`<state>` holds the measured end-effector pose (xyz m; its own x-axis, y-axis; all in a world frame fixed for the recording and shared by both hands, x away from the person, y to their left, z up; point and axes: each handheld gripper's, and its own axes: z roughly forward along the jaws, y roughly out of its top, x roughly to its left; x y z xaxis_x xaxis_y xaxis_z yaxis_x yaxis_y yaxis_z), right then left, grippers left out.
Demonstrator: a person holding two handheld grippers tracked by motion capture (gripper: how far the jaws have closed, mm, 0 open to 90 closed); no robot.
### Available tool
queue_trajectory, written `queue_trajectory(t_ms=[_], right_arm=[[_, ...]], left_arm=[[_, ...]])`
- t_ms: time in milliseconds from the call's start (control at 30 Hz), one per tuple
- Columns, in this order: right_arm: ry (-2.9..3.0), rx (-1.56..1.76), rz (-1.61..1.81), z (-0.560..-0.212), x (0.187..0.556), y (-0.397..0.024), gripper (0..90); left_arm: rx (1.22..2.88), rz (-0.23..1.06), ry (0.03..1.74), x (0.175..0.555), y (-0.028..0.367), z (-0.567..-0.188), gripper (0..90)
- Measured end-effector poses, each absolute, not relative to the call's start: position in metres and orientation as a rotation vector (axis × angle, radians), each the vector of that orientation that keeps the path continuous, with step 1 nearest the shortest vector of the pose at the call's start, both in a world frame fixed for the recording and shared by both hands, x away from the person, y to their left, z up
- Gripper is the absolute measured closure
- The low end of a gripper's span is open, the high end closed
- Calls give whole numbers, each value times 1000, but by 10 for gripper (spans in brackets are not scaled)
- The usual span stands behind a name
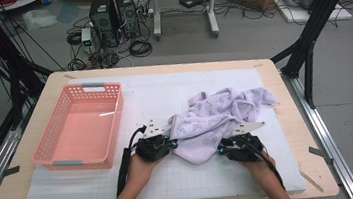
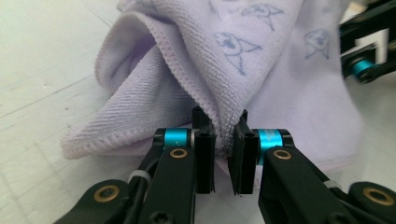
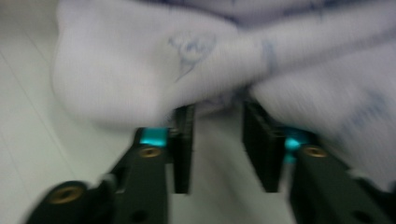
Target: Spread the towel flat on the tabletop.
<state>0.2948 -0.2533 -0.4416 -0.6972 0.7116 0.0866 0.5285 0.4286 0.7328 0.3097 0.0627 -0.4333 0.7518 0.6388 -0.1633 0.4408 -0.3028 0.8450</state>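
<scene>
A lilac towel with a small printed pattern lies crumpled on the white mat, right of the middle. My left gripper is at its left corner. In the left gripper view the jaws of that gripper are shut on a stitched hem fold of the towel. My right gripper is low at the towel's near edge. The right gripper view is blurred: the gripper has its jaws apart, bare mat shows between them, and the towel lies over their tips.
A pink plastic basket stands with nothing in it at the left of the white mat. The wooden table edge runs close on the right. Black frame legs, computers and cables are on the floor beyond the table.
</scene>
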Motion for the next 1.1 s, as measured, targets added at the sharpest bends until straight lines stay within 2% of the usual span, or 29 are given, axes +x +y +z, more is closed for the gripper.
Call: queue_trajectory(t_ms=[33, 133, 200, 233, 300, 500, 600, 700, 833, 967, 1067, 1100], right_arm=[[2438, 1091, 1136, -442, 297, -247, 558], [2442, 1073, 1101, -447, 303, -225, 574], [2456, 1036, 1096, -446, 303, -219, 775], [2469, 1032, 1094, -445, 302, -219, 829], [2494, 1016, 1084, -444, 299, -223, 847], [2503, 1029, 1141, -429, 279, -264, 874], [2481, 1049, 1151, -420, 265, -289, 875], [2439, 1083, 1098, -413, 254, -310, 876], [2346, 1149, 962, -403, 246, -337, 876], [2231, 1234, 867, -395, 245, -351, 875], [2228, 1224, 978, -397, 245, -348, 833], [2214, 1222, 1017, -397, 245, -347, 770]], left_arm=[[1942, 246, 820, 307, 67, -433, 817], [1912, 241, 839, 303, 81, -432, 817], [1897, 246, 852, 301, 88, -432, 817], [1898, 247, 855, 301, 90, -432, 816], [1888, 247, 864, 299, 95, -433, 814], [1870, 213, 879, 295, 96, -436, 811], [1870, 135, 836, 292, 87, -438, 800], [1907, 150, 798, 287, 75, -438, 792], [1921, 162, 783, 283, 69, -438, 707], [1925, 194, 784, 282, 67, -439, 719], [1927, 220, 774, 282, 67, -439, 764], [1926, 227, 773, 282, 68, -439, 778]])
